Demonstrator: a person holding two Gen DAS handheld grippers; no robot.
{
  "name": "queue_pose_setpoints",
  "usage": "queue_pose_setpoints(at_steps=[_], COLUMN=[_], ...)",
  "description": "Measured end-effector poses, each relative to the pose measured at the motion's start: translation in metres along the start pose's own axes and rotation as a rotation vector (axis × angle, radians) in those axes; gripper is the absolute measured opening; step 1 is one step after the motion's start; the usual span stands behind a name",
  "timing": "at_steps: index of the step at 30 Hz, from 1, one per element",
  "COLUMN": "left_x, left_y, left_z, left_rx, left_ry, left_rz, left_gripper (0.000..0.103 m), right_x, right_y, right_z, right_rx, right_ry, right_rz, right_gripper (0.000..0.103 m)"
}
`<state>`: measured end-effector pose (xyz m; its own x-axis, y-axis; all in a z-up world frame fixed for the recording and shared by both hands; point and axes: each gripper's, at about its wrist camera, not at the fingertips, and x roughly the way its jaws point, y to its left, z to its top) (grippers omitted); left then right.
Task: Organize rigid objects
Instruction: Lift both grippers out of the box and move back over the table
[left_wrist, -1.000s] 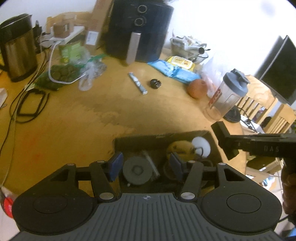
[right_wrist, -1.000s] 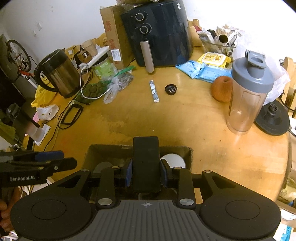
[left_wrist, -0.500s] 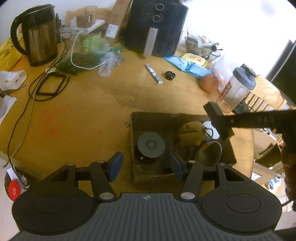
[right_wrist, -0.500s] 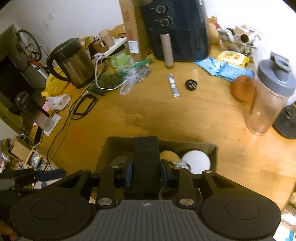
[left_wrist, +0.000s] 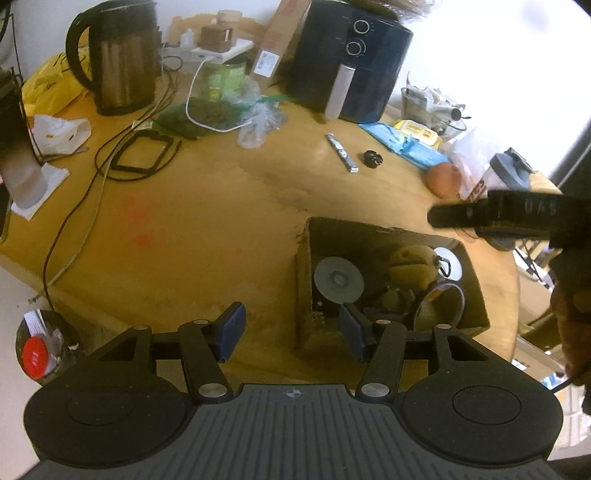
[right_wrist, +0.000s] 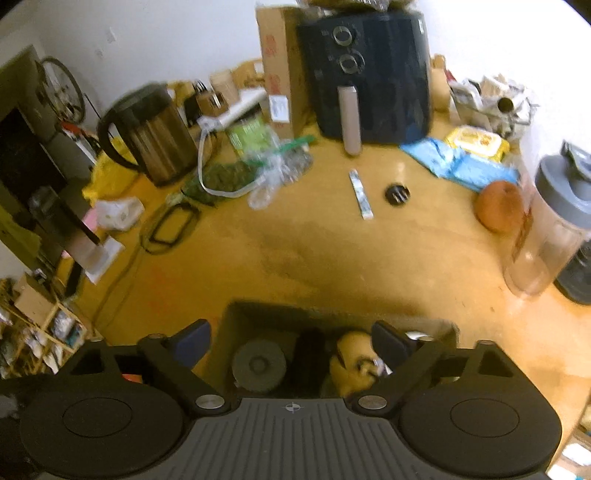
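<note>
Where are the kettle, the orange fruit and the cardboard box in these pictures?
kettle (left_wrist: 123, 62), left wrist view, on its metal body.
orange fruit (right_wrist: 499, 206), right wrist view, on the middle of its skin.
cardboard box (left_wrist: 303, 280), left wrist view, on its left wall.

Both wrist views high, facing down, sharing cardboard box (left_wrist: 384, 236)

Sitting near the front edge of the counter (left_wrist: 221, 229): a cardboard box (left_wrist: 303, 280), holding a round lid (left_wrist: 338, 280) at its left and a rounded toy (left_wrist: 412, 264) to the right of that. Lying farther back, mid-counter: a flat stick (left_wrist: 341, 152) with a small cap (left_wrist: 372, 158) just right of it. Standing behind those: an air fryer (left_wrist: 347, 59). Standing at the back left: a kettle (left_wrist: 123, 55). Resting at the right: a round fruit (right_wrist: 498, 206) beside a shaker bottle (right_wrist: 550, 225).
</note>
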<state>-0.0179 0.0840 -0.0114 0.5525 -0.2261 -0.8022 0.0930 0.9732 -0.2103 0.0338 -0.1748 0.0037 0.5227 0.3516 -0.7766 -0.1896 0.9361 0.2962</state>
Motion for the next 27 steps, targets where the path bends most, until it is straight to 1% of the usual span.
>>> queue_pose_setpoints(at_steps=[5, 10, 18, 27], left_x=[0.003, 0.005, 0.010, 0.017], left_y=[0.003, -0.003, -0.011, -0.022], left_z=[-0.005, -0.004, 0.001, 0.011], left_rx=[-0.003, 0.012, 0.046, 0.076], left_ry=[0.016, 0.016, 0.021, 0.019], left_rz=[-0.020, -0.037, -0.047, -0.049], left_gripper=[0.055, 0.055, 0.055, 0.056], right_x=[0.003, 0.002, -0.003, -0.006], right_y=[-0.003, -0.001, -0.011, -0.030], right_z=[-0.016, -0.024, -0.027, -0.027], right_rx=[0.025, 0.015, 0.037, 0.061], right_ry=[0.051, 0.066, 0.048, 0.007], right_rz=[-0.025, -0.049, -0.091, -0.149], right_gripper=[0.100, 0.103, 0.103, 0.103])
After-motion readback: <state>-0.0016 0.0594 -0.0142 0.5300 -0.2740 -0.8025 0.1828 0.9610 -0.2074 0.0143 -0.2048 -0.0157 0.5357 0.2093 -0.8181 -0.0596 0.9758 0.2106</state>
